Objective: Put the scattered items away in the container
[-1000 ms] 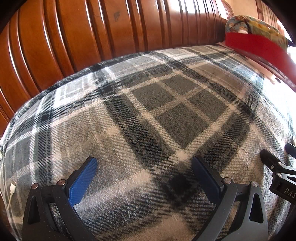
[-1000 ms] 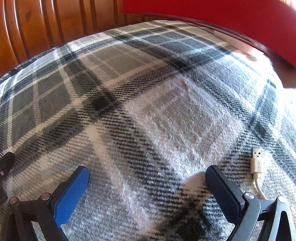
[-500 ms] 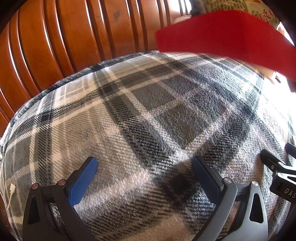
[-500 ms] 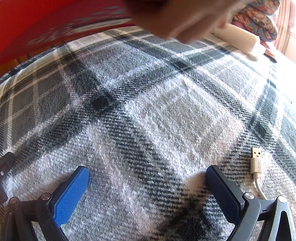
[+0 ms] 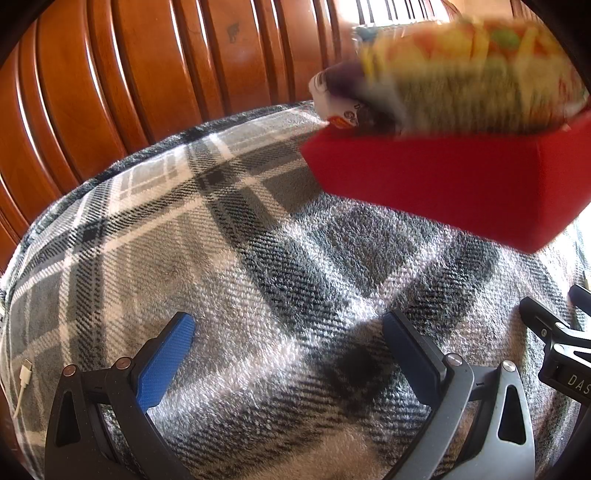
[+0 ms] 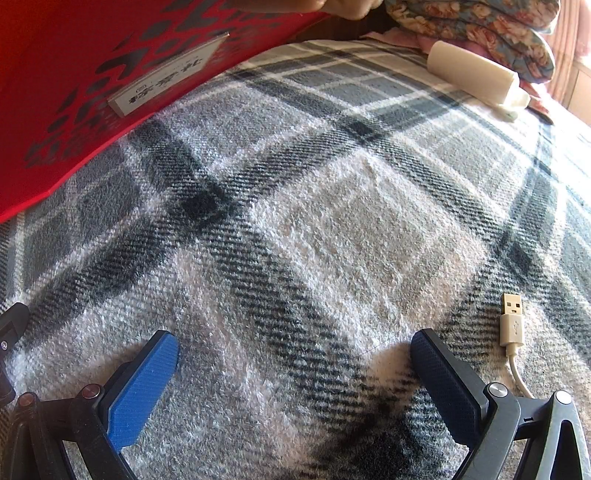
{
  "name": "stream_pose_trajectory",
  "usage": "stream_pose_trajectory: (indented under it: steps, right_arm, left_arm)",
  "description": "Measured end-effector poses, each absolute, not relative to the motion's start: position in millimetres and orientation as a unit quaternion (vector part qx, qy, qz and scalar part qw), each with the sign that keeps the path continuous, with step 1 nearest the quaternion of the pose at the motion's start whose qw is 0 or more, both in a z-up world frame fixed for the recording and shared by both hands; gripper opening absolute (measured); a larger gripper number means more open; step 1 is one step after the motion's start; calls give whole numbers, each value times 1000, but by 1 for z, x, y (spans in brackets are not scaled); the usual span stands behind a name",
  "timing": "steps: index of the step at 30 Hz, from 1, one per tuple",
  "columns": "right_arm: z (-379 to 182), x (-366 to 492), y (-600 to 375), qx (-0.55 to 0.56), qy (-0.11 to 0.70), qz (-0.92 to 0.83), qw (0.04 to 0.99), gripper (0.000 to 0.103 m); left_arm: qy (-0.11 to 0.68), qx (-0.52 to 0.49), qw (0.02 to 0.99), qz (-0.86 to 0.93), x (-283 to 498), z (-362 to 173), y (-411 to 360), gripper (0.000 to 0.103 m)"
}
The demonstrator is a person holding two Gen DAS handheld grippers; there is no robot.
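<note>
A red box (image 5: pixel 461 181) filled with colourful packets (image 5: pixel 461 70) hangs tilted above the plaid blanket at the upper right of the left wrist view. It is blurred. Its red side, with a label, fills the upper left of the right wrist view (image 6: pixel 74 85), with a bare hand (image 6: pixel 343 7) at its top edge. My left gripper (image 5: pixel 288 350) is open and empty low over the blanket. My right gripper (image 6: pixel 295 369) is open and empty too. A white USB plug (image 6: pixel 511 321) with its cable lies beside the right gripper's right finger.
A grey plaid blanket (image 5: pixel 221 258) covers the bed. A ribbed wooden headboard (image 5: pixel 129 74) rises behind it. A white cable end (image 5: pixel 26 373) lies at the far left. A white cylinder (image 6: pixel 476 74) and a floral pillow (image 6: pixel 480 26) lie at the far right.
The red box has been carried in from the far right and now hangs over the blanket in front of both grippers. Both grippers have stayed still and open.
</note>
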State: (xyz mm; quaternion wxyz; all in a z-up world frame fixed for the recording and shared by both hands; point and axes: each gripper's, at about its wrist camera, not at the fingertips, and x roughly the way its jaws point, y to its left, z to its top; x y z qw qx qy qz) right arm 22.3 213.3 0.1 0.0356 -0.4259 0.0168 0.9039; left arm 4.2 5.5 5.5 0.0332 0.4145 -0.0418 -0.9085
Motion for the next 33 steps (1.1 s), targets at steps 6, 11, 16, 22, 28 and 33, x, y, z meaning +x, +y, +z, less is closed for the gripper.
stream_pose_trajectory:
  steps: [6, 11, 16, 22, 28, 33]
  right_arm:
    - [0, 22, 214, -426, 17, 904, 35, 103]
    - [0, 22, 214, -426, 17, 904, 36, 103]
    - [0, 21, 212, -426, 17, 904, 36, 103]
    - [-1, 20, 211, -426, 17, 904, 37, 103]
    - [-1, 20, 212, -426, 17, 904, 37, 103]
    - [-1, 21, 212, -426, 16, 904, 37, 103]
  left_arm:
    - [-42, 414, 34, -909, 5, 5, 7, 103]
    - [-41, 414, 34, -909, 5, 5, 9, 103]
    - [-41, 414, 34, -909, 6, 5, 11, 103]
    - [-41, 414, 35, -909, 9, 9, 9, 103]
    - [-42, 415, 32, -908, 14, 18, -3, 103]
    - [-42, 416, 29, -908, 16, 22, -5, 103]
